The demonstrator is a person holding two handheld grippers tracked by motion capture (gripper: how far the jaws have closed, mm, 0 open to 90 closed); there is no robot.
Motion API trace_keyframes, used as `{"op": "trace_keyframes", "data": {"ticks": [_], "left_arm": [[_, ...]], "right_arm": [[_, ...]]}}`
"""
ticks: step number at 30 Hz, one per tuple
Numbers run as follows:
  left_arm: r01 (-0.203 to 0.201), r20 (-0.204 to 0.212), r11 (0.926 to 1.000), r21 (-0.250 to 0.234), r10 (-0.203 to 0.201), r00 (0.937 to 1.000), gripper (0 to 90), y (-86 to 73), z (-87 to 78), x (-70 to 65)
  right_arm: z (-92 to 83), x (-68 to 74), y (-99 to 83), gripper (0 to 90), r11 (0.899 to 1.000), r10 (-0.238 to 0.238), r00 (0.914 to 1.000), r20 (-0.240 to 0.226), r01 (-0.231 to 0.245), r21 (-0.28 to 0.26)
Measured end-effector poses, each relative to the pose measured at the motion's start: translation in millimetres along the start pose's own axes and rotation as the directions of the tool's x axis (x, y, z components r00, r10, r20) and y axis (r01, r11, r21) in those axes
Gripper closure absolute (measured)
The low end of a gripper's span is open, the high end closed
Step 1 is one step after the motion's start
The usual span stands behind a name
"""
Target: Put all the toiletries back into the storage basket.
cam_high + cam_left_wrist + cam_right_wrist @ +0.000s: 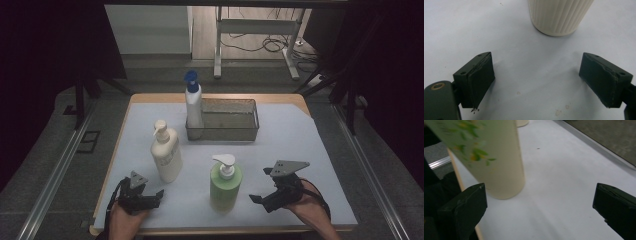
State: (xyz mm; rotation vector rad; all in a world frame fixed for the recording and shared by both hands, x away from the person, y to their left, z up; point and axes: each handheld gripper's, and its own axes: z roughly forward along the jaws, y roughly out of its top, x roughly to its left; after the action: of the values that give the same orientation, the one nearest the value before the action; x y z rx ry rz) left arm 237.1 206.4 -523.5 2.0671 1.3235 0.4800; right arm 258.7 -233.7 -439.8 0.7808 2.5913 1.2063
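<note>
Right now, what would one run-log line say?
left gripper: open, near cream bottle | right gripper: open, beside green bottle | blue-capped bottle: upright by basket

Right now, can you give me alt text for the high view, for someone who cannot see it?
Two hand-held grippers, the left gripper and right gripper, both open, rest at the near edge of a white-covered table. Between them stand a cream pump bottle and a green pump bottle. Farther back, a blue-capped bottle stands at the left end of a mesh basket.
</note>
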Motion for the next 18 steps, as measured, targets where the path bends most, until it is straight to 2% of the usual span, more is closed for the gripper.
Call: {"op": "trace_keyframes", "data": {"ticks": [6, 13, 18], "left_arm": [[0.001, 0.000, 1.0000, 0.000, -0.001, 1.0000, 12.3, 0.0, 0.0, -0.1], [0.001, 0.000, 1.0000, 0.000, -0.001, 1.0000, 12.3, 0.0, 0.0, -0.1], [0.000, 0.000, 1.0000, 0.000, 0.000, 1.0000, 12.3, 0.0, 0.0, 0.0]], "right_arm": [[2.1, 11.2, 5.4, 0.0, 1.000, 0.014, 0.9982, -0.058, -0.015, -0.022], [11.8, 23.3, 13.7, 0.0, 1.000, -0.014, 0.9953, -0.096, 0.012, -0.019], [18.8, 31.0, 22.3, 0.0, 1.000, -0.011, 0.9924, -0.123, 0.009, -0.016]]}}
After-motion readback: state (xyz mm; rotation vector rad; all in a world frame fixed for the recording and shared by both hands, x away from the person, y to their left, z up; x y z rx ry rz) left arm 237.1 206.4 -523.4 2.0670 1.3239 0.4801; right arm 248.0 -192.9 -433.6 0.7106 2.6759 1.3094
